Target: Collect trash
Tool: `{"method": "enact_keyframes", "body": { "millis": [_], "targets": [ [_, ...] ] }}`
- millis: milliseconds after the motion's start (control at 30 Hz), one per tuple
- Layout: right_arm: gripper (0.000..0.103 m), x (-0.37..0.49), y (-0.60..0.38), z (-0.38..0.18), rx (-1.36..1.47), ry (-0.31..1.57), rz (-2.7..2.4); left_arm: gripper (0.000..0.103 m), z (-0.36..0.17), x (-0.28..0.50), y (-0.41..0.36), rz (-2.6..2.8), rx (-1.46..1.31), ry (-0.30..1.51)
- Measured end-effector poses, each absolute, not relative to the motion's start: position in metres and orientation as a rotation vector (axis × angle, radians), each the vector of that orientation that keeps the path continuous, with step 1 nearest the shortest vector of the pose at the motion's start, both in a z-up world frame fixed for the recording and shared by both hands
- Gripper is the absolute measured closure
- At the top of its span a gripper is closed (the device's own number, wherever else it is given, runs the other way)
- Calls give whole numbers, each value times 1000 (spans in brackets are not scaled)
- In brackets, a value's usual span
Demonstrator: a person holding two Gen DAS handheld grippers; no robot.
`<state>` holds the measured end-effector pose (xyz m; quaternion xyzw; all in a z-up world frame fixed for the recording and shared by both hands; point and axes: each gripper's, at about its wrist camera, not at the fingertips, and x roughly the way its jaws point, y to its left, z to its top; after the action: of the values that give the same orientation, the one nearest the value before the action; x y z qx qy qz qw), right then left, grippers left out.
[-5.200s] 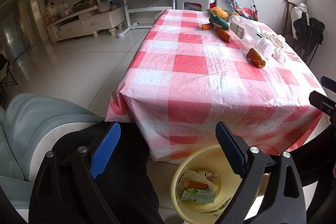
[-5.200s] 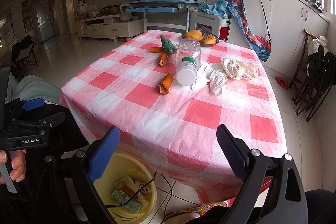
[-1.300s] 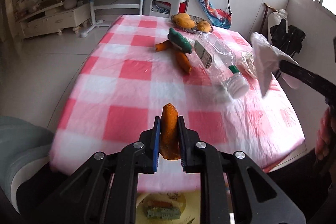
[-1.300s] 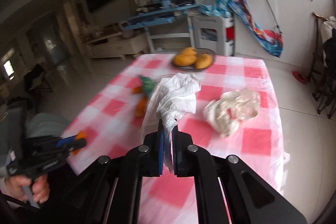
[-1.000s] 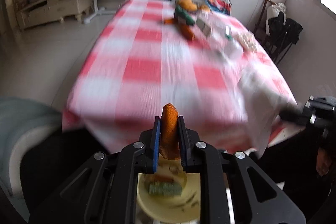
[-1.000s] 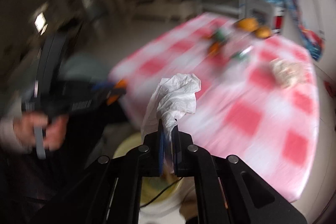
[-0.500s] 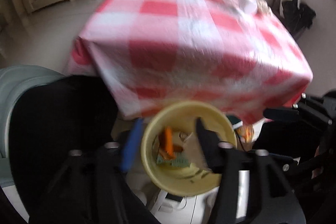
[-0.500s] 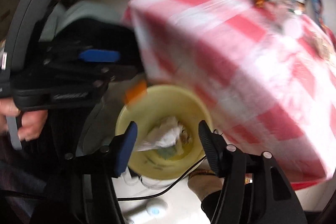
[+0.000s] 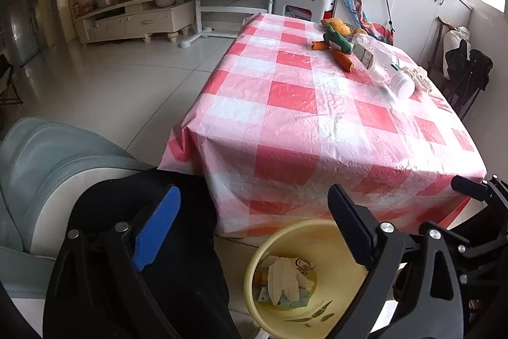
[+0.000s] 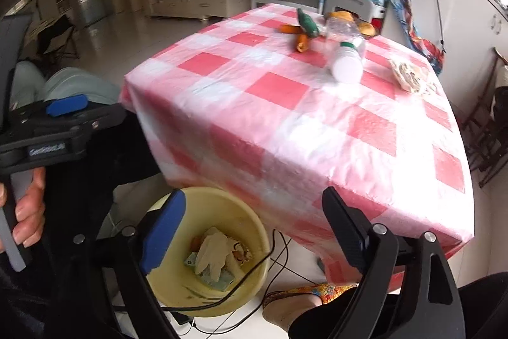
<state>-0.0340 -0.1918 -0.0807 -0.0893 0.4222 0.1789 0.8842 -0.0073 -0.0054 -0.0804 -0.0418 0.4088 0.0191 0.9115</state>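
I hold both my grippers low, in front of the near edge of the bench point(image 9: 317, 123), which is covered with a red and white checked cloth. The fingers of my left gripper point(image 9: 254, 231) are wide apart and hold nothing. The fingers of my right gripper point(image 10: 254, 227) are also wide apart and empty.

The yellow bin point(image 9: 320, 232) stands on the floor just below the near edge of the bench. Inside it lies a crumpled white tissue point(image 9: 284, 277) on top of other trash; a small orange piece point(image 10: 197, 241) and a green packet point(image 10: 219, 278) show beside it. A black cable point(image 10: 254, 269) hangs over the rim of the bin.

More trash is on the bench, at its far side. A clear plastic bottle point(image 9: 376, 54) lies on its side, with a white jar point(image 9: 402, 84) touching its near end. Beyond the bottle are orange peel pieces point(image 9: 342, 59) and a green wrapper point(image 9: 338, 37). A crumpled bag point(image 10: 409, 75) lies to the right of the jar, near the right edge of the bench. At the far end of the bench some yellow fruits point(image 9: 338, 24) sit together.
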Motion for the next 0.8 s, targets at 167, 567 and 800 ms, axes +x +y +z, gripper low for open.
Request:
{"method": "enact_keyframes", "body": {
  "millis": [167,567,800],
  "targets": [
    [16,-39,-193,-84,-200,880,344,10,-88,-5,-11,35,-73,861],
    [15,-47,-196,-83,-200,869,330,9,-92,-1,-7,32,-114,886],
    [15,-47,-195,-85,-206,876,331,9,-93,0,-7,31,-118,894]
  ]
}}
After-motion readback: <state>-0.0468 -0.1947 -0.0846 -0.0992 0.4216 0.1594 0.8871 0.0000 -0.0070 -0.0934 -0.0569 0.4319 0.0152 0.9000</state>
